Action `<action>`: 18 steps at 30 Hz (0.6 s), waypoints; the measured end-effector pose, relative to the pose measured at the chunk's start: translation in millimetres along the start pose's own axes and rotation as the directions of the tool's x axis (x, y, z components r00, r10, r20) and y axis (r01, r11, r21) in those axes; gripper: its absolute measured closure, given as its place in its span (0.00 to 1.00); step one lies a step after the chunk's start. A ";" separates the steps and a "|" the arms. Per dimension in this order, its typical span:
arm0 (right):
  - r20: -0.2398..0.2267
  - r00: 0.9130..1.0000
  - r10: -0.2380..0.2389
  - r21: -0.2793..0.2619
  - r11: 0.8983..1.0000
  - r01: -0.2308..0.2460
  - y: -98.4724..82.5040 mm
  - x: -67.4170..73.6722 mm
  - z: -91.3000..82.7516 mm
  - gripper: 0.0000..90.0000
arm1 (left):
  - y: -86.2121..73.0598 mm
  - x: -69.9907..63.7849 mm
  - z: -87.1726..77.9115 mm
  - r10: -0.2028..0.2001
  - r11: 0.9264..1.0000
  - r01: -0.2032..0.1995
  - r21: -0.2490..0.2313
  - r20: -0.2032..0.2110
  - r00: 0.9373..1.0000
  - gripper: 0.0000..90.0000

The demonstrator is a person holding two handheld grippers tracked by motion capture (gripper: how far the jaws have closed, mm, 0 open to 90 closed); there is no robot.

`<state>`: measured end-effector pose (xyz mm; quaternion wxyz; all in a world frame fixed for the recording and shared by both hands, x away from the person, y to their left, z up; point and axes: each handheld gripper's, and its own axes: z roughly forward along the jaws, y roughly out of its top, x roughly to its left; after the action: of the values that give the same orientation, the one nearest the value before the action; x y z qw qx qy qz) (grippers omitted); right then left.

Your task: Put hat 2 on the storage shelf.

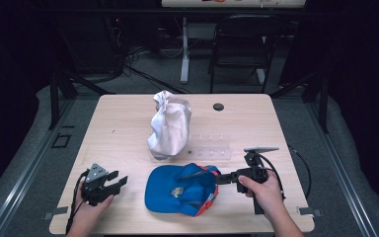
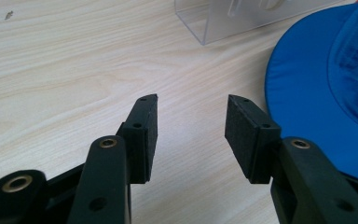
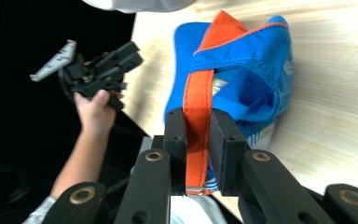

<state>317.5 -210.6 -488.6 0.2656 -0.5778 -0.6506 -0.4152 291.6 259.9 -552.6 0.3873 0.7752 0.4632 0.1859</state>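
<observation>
A blue cap (image 1: 177, 190) with orange trim lies near the table's front edge. My right gripper (image 1: 211, 177) reaches in from the right, shut on its rear edge. In the right gripper view the pads (image 3: 226, 149) clamp the cap's orange band (image 3: 198, 102), and the blue crown (image 3: 251, 79) hangs beyond, lifted at that side. My left gripper (image 1: 118, 178) rests low at the cap's left, open with nothing between its jaws. In the left gripper view its open jaws (image 2: 191, 135) hover over bare wood, with the blue brim (image 2: 307, 98) just to the right.
A crumpled white cap (image 1: 169, 126) stands at the table's middle. A clear plastic stand (image 1: 209, 147) lies beside it, just behind the blue cap. A small black disc (image 1: 218, 106) sits near the far edge. A dark chair (image 1: 244, 44) stands beyond the table.
</observation>
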 end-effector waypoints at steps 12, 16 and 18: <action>-0.132 0.990 0.042 0.008 0.999 -0.042 19.5 29.5 -17.3 0.87 | -0.6 0.1 -0.3 0.000 1.000 0.000 -0.009 0.004 1.000 0.61; -0.148 0.987 0.054 0.013 0.999 -0.053 23.5 37.6 -20.5 0.87 | -1.0 0.3 -0.3 -0.006 1.000 0.006 -0.010 0.007 1.000 0.61; -0.159 0.986 0.058 0.019 0.998 -0.055 28.6 46.2 -22.9 0.87 | -1.1 0.2 -0.3 -0.007 1.000 0.007 -0.012 0.006 1.000 0.60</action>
<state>333.4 -205.8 -432.1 0.3327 -0.5590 -0.6135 -0.4478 290.9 260.4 -553.2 0.3941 0.7718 0.4636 0.1848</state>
